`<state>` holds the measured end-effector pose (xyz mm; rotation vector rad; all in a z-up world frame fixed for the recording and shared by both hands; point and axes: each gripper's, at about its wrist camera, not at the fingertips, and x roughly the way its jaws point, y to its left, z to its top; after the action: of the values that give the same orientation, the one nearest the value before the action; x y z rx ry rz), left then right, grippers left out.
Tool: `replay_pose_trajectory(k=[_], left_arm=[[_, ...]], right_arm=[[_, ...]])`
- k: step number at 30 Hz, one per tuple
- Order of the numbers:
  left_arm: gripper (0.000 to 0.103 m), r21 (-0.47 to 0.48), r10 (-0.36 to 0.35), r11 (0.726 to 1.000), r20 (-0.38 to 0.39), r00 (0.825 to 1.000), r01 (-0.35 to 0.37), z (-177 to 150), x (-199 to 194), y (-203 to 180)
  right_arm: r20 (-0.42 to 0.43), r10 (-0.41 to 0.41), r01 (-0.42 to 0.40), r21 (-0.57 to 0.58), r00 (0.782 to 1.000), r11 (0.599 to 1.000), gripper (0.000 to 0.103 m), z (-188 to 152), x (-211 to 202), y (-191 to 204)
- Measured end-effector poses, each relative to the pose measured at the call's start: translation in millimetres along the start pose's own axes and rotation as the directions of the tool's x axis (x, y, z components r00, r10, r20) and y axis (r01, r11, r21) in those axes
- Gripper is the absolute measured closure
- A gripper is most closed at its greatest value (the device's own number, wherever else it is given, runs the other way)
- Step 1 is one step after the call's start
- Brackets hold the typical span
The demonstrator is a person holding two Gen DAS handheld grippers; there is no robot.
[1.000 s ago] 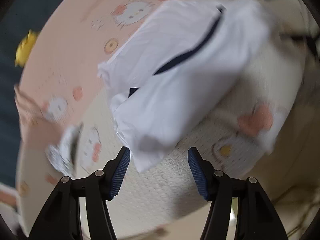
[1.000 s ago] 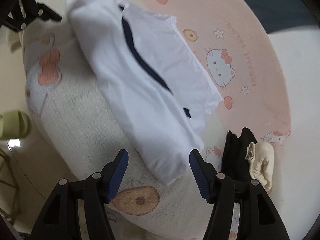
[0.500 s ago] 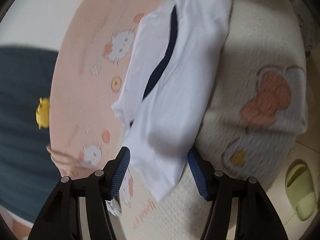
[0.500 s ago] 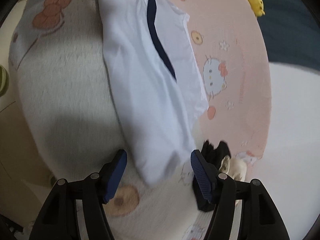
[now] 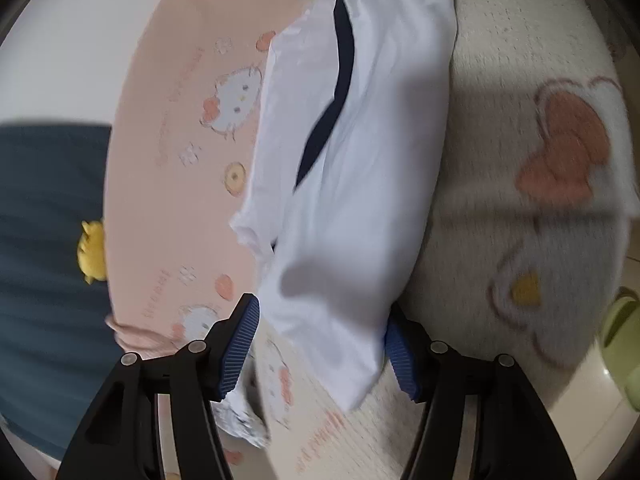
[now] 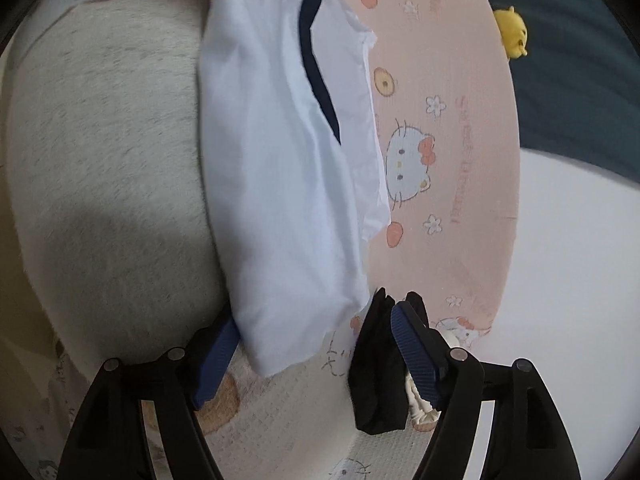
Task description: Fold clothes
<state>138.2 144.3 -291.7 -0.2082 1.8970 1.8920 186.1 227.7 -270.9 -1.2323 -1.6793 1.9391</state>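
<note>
A white shirt with a navy stripe (image 5: 352, 184) lies folded lengthwise into a long strip on the pink and cream cartoon-print bedding (image 5: 176, 128). One end of the strip lies between the blue pads of my left gripper (image 5: 320, 344), which stands open. In the right wrist view the other end of the white shirt (image 6: 280, 184) reaches between the pads of my right gripper (image 6: 316, 356), also open. The shirt end overlaps the right gripper's left pad (image 6: 216, 356).
A black garment (image 6: 378, 364) and a cream one lie folded just right of the shirt end. A yellow plush toy (image 6: 512, 32) sits beside a dark blue pillow (image 5: 44, 240). A small patterned cloth (image 5: 240, 420) lies near the left gripper. A green slipper (image 5: 624, 332) is on the floor.
Both grippers have swung round and closed in on opposite ends of the folded shirt, so each end now lies between open pads. The shirt itself has not shifted.
</note>
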Motion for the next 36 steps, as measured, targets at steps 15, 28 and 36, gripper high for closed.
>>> replay_pose_trajectory(k=[15, 28, 36], left_arm=[[0.045, -0.024, 0.013, 1.000, -0.042, 0.999, -0.013, -14.2, 13.9, 10.1], [0.060, -0.096, -0.037, 0.995, -0.062, 0.997, 0.031, -17.8, 14.6, 7.9], [0.064, -0.131, -0.061, 0.990, -0.095, 0.994, 0.048, -18.2, 18.7, 9.9]], right_arm=[[-0.023, 0.001, -0.001, 0.013, 1.000, 1.000, 0.028, 4.0, 6.3, -3.0], [-0.018, 0.051, -0.051, -0.029, 0.999, 0.998, 0.086, 6.3, -1.0, 32.8], [-0.013, 0.072, -0.071, 0.008, 0.997, 0.997, 0.087, 6.1, 0.1, 32.0]])
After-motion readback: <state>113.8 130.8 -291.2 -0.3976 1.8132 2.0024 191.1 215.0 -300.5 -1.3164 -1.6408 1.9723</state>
